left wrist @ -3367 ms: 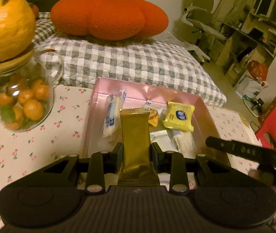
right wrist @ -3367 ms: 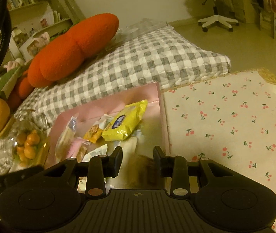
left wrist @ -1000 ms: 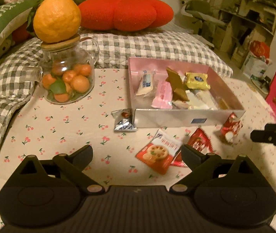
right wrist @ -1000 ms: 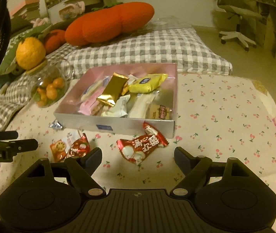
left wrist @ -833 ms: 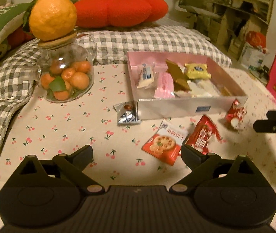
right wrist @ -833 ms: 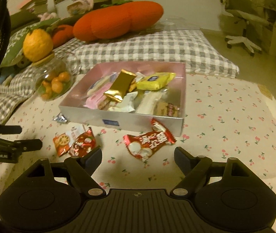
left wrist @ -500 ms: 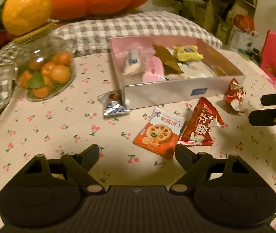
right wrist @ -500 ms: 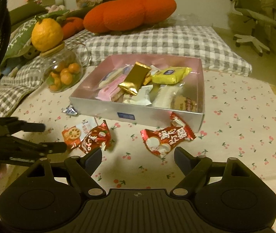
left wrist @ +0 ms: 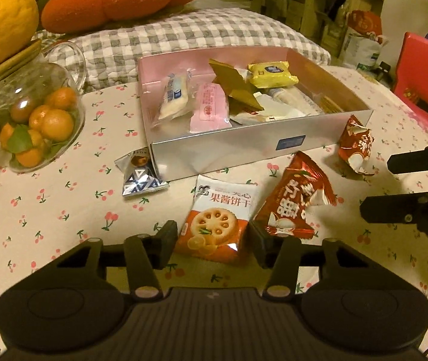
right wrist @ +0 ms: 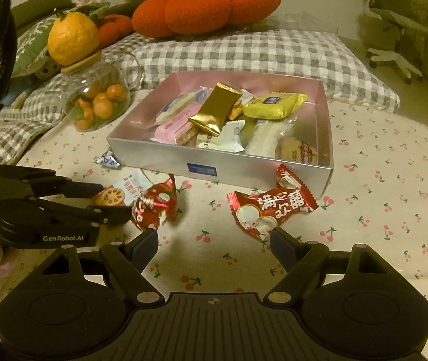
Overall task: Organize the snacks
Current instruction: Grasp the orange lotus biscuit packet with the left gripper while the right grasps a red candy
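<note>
Left gripper (left wrist: 209, 240), jaws just closing around the biscuit packet (left wrist: 216, 222) without visibly clamping it; right gripper (right wrist: 214, 240) spread wide before the red candy (right wrist: 269, 207), both bound for the box (right wrist: 220, 165).

Dim, warm yellow-orange indoor light in both wrist views, strong colour cast. Light seems to come from above. Soft shadows under the red candy wrapper (right wrist: 271, 209) and along the near wall of the silver box (left wrist: 244, 150) on the cherry-print tablecloth (left wrist: 48, 204). Specular glare on the glass jar (left wrist: 30, 114) and on the foil packet (left wrist: 140, 177). Heavy fisheye bending at the edges; corners vignette to black. Centre is reasonably sharp; the background shelves (left wrist: 334, 6) and office chair (right wrist: 394, 27) are soft and noisy. Print on the biscuit packet (left wrist: 217, 219) is readable.
</note>
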Available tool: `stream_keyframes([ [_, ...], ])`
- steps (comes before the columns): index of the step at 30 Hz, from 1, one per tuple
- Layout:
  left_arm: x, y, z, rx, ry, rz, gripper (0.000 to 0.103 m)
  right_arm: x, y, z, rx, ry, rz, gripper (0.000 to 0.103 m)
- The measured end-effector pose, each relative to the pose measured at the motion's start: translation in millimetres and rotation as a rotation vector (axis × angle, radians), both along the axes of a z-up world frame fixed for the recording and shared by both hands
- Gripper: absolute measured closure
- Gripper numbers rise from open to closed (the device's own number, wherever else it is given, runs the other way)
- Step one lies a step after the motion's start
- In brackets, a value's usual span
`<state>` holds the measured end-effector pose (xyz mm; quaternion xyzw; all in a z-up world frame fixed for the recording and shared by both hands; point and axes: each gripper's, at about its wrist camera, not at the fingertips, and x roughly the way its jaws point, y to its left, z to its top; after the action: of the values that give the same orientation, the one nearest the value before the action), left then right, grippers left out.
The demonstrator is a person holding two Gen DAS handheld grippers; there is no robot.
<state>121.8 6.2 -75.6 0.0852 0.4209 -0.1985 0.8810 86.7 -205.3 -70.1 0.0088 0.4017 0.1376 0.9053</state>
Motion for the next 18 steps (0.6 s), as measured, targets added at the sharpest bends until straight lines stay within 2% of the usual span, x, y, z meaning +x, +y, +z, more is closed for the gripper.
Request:
stream_keyframes([
  [18,-5,30,7,0.033,0.041,0.087,0.058,21,42,-8,0.028,0.051,0.029,0.019],
])
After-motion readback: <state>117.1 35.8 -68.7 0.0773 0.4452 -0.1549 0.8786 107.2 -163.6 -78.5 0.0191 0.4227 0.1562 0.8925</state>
